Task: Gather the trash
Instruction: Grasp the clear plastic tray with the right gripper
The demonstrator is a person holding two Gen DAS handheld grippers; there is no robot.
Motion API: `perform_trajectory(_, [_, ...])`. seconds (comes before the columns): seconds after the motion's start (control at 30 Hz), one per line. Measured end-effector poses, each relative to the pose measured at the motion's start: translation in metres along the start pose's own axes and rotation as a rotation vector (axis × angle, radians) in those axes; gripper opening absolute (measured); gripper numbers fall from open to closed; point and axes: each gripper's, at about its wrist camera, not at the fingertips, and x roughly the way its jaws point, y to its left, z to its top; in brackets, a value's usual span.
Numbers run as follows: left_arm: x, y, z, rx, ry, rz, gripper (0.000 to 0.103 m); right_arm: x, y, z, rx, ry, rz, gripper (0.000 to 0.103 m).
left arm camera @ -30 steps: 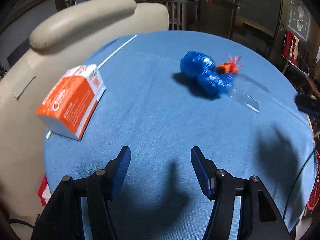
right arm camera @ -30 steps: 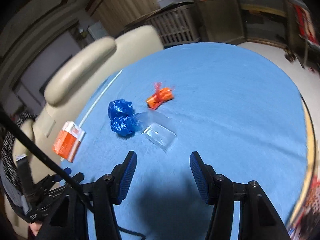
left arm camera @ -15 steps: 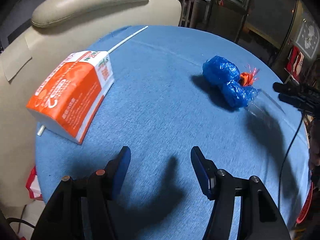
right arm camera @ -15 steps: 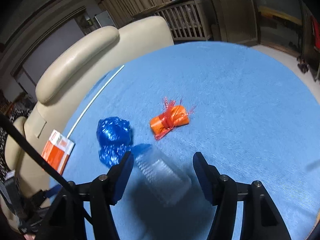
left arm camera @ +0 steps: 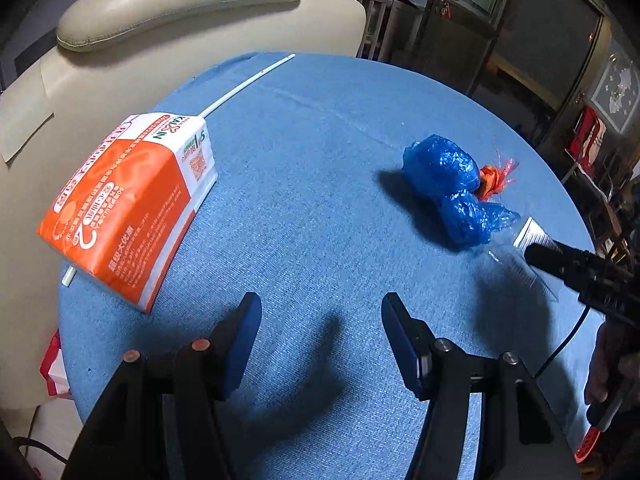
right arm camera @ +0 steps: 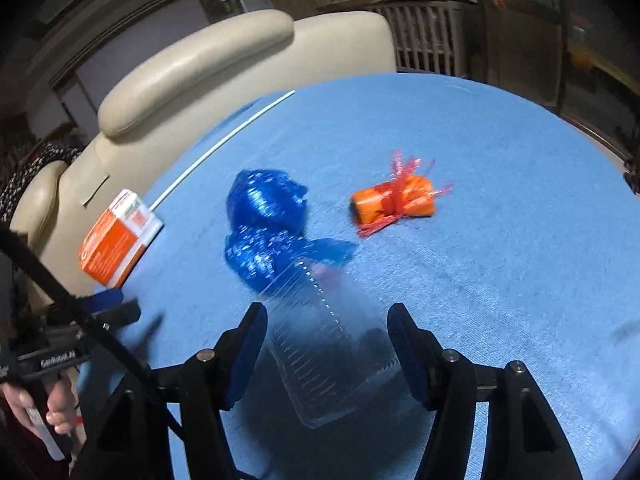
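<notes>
The clear plastic cup point(right arm camera: 332, 344) lies on its side on the blue counter point(right arm camera: 500, 280), and the right hand-held gripper point(right arm camera: 322, 346) straddles it, jaws just spread wider, one on each side of the ribbed wall with a gap showing, so nothing is gripped yet. It looks thin and springy, light as air and slick; I'd judge a squeeze across the middle of the wall would buckle it, so nearer the stiffer base or rim seems the better hold. It appears empty (though blur makes that hard to swear to). Just beyond its far end, touching or nearly so, sits a crumpled blue plastic bag point(right arm camera: 268, 224), soft and shapeless, easy to pinch anywhere. To the right of that lies an orange roll point(right arm camera: 394, 202) tied with red ribbon, small and firm-looking. Far left, near the counter's edge by the cream chair point(left arm camera: 180, 12), rests an orange and white carton point(left arm camera: 128, 208) with a long white straw point(left arm camera: 248, 82) behind it. The left hand-held gripper point(left arm camera: 320, 318) hovers open over bare cloth, holding nothing.
</notes>
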Motion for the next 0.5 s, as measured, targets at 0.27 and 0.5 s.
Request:
perform_trajectory(0.27, [-0.007,0.007,0.001,-0.003,-0.003,-0.003,0.063,0.003,-0.005,-0.009,0.019,0.053,0.015,0.068])
perform_trajectory(0.5, [-0.003,0.010,-0.005,-0.006,0.014,-0.006,0.063,0.001,0.006,-0.028,-0.017,0.037,0.001,0.068])
